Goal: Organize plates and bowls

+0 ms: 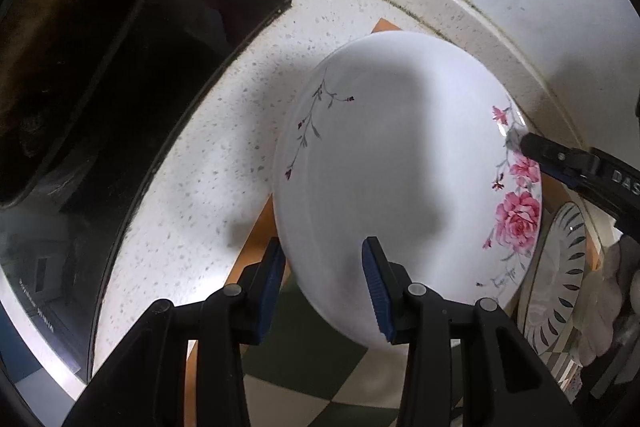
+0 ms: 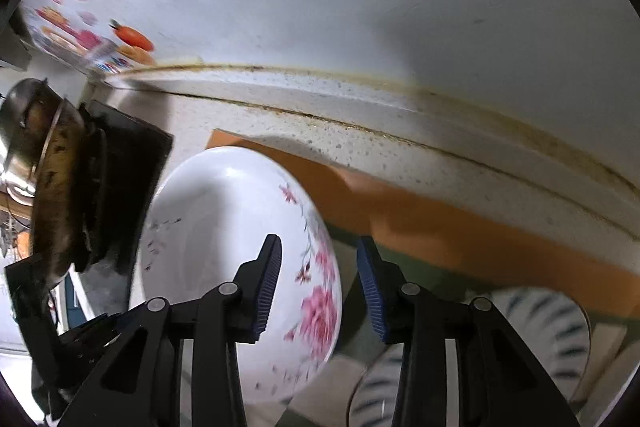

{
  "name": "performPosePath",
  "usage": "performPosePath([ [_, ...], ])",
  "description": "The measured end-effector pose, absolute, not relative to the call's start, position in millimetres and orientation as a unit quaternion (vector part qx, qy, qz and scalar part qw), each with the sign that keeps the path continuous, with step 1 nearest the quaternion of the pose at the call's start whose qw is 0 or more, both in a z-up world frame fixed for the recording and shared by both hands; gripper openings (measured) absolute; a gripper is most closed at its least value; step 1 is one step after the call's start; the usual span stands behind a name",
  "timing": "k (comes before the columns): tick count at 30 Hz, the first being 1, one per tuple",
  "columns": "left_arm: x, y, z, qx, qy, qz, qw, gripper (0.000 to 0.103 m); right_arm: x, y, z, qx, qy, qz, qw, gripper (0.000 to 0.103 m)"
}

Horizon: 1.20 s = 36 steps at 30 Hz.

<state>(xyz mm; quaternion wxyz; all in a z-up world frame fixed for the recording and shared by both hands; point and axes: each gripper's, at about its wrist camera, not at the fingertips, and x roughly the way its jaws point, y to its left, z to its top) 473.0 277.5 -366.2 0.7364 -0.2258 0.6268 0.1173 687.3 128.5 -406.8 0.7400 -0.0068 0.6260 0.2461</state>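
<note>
Two grippers work the rose plate (image 1: 400,163), which is tilted above the checked mat (image 1: 320,379), near the stove (image 1: 120,87). Left gripper (image 1: 324,291) pinches its near rim; right gripper (image 2: 318,287) straddles the far rim, spread. Best lower it level, slowly.

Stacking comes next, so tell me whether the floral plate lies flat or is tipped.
Tipped. The floral plate stands steeply on edge over the checkered mat, rim between the left gripper jaws.
</note>
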Motion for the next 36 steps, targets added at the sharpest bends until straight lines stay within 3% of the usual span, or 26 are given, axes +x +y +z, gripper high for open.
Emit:
performPosePath([
  [6, 474.6, 288.5, -374.2, -0.235, 0.624, 0.113, 0.736, 0.028, 695.2, 135.0, -429.3, 0.002, 0.639, 0.258, 0.725, 0.023],
  [20, 452.5, 287.1, -358.4, -0.22, 0.604, 0.117, 0.757, 0.027, 686.2, 123.9, -427.3, 0.022, 0.631, 0.274, 0.726, 0.016],
  [24, 438.8, 278.5, -342.0, -0.205, 0.596, 0.107, 0.769, 0.027, 674.2, 111.2, -414.7, 0.038, 0.625, 0.275, 0.729, 0.011],
  [36, 396.5, 242.4, -274.5, -0.179, 0.564, 0.062, 0.804, 0.027, 605.3, 56.9, -358.9, 0.088, 0.591, 0.267, 0.756, 0.011],
])
